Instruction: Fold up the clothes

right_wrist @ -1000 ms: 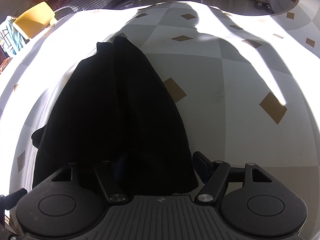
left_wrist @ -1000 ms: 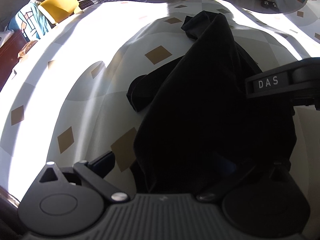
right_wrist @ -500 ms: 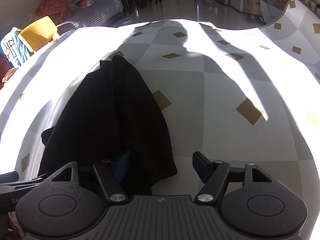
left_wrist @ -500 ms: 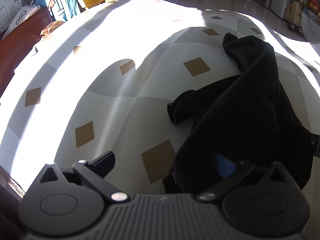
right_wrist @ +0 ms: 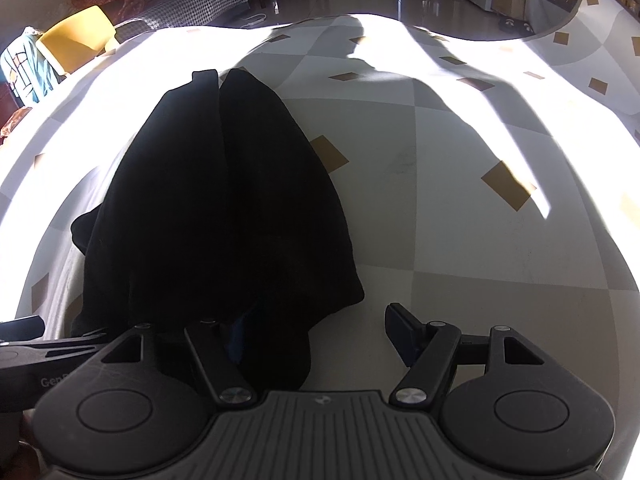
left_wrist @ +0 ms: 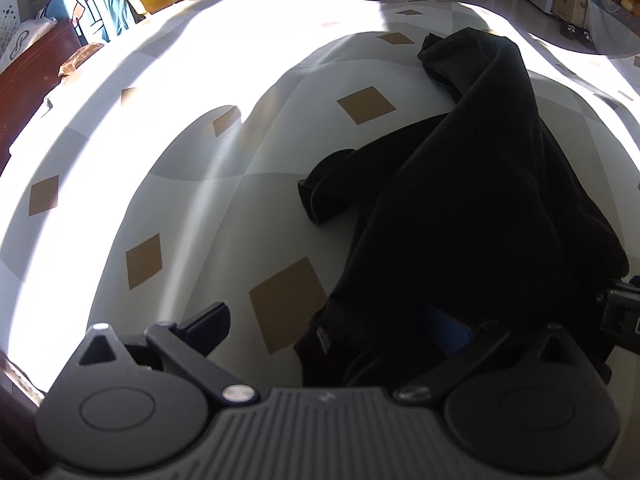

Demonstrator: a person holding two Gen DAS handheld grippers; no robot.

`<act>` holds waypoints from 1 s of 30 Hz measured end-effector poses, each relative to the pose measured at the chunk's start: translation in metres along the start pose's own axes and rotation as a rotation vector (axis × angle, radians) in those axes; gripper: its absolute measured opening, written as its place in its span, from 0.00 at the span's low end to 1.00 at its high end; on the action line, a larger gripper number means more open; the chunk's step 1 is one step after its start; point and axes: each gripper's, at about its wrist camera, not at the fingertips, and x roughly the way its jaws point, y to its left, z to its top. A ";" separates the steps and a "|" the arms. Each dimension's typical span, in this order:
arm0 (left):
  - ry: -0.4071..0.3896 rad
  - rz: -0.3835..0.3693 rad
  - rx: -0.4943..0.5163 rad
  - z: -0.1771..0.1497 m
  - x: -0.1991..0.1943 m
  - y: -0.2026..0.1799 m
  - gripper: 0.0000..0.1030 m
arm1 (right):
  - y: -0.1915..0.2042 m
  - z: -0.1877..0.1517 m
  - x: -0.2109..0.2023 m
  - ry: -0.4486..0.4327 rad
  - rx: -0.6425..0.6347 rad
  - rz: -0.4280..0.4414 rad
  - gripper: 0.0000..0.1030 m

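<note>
We saw left gripper (left_wrist: 336, 328) spread, its right finger under black garment (left_wrist: 472, 208) | right gripper (right_wrist: 320, 332) spread, fabric over left finger | garment bunched lengthwise on tablecloth (right_wrist: 460, 240)

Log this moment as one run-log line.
garment: black garment bunched on tablecloth | left gripper: jaws open, cloth over one finger | right gripper: jaws open, same

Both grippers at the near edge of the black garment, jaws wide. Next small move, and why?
Probably close both grippers on the near hem. The black garment drapes over one finger of the left gripper and of the right gripper, jaws wide, nothing pinched.
</note>
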 end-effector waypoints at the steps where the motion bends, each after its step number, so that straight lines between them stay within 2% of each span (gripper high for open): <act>1: 0.000 -0.002 0.003 0.000 0.001 -0.001 1.00 | 0.000 0.000 0.000 -0.001 -0.001 -0.003 0.66; 9: 0.011 -0.054 0.011 -0.001 0.002 -0.007 1.00 | 0.004 0.000 0.000 -0.029 -0.025 -0.070 0.66; 19: 0.002 -0.129 0.084 -0.006 -0.002 -0.021 1.00 | 0.007 0.003 0.000 -0.060 -0.054 -0.156 0.66; 23: -0.007 -0.151 0.106 -0.008 -0.006 -0.022 1.00 | 0.005 0.005 -0.001 -0.062 -0.054 -0.165 0.66; 30: -0.066 -0.133 0.080 -0.002 -0.023 -0.013 1.00 | 0.003 0.007 -0.010 -0.059 -0.032 -0.148 0.66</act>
